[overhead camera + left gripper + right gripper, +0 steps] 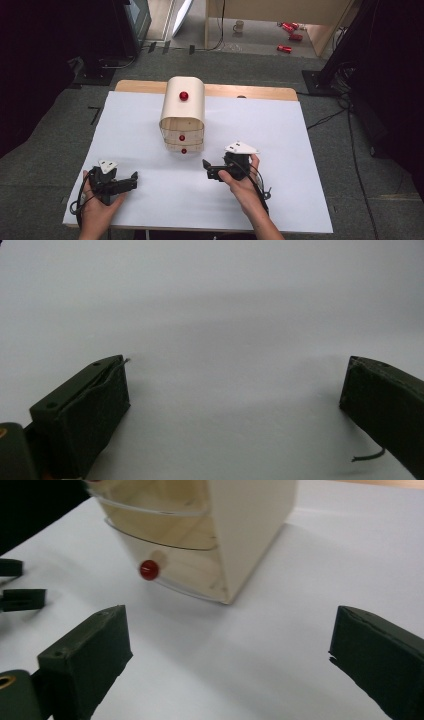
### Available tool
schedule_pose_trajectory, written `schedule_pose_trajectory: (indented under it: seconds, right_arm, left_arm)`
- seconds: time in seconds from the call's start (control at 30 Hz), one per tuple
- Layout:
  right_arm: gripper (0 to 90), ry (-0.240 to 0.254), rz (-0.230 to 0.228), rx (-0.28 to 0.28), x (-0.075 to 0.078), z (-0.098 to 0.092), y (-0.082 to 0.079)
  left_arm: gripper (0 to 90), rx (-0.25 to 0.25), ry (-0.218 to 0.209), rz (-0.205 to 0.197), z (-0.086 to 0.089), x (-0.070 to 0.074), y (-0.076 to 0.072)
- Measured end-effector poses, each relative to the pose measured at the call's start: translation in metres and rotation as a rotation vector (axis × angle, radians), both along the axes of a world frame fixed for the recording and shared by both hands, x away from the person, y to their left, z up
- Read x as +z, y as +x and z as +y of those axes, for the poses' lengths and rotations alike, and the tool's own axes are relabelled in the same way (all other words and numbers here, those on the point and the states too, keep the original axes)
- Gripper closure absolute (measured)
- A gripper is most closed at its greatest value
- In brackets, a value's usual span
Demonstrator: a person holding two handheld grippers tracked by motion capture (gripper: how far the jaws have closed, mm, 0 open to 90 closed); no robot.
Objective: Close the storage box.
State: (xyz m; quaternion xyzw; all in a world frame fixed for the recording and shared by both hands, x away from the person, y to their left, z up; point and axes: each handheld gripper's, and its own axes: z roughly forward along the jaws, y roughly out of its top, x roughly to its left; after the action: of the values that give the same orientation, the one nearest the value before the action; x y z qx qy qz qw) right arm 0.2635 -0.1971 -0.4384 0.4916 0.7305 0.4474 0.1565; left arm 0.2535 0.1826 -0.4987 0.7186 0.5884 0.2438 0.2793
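Both drawers of the cream, round-topped plastic cabinet [182, 114] look shut, probably finished — left gripper [134, 180] and right gripper [205, 169] spread, empty.

Cream drawer box [182, 112] with red knobs [184, 95] on white table [280, 150]
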Motion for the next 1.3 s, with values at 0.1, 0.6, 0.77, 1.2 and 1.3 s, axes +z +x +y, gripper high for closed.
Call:
schedule_pose_trajectory:
  seconds: [0.1,0.6,0.77,1.2,1.3]
  right_arm:
    - [2.2,-0.008,-0.006,-0.024,0.000,-0.010,-0.002]
    - [2.2,-0.053,0.006,-0.142,-0.009,-0.072,-0.015]
    - [2.2,-0.063,0.013,-0.193,-0.014,-0.094,-0.021]
    - [2.3,-0.106,0.042,-0.298,-0.031,-0.149,-0.038]
    - [2.3,-0.117,0.061,-0.323,-0.038,-0.161,-0.044]
  left_arm:
    - [0.0,0.000,0.000,0.000,0.000,0.000,0.000]
    - [0.0,0.000,0.001,0.000,0.000,0.000,0.000]
    - [0.0,0.000,0.001,0.000,0.000,0.000,0.000]
    - [0.0,0.000,0.001,0.000,0.000,0.000,0.000]
    - [0.0,0.001,0.001,0.000,0.000,0.000,0.000]
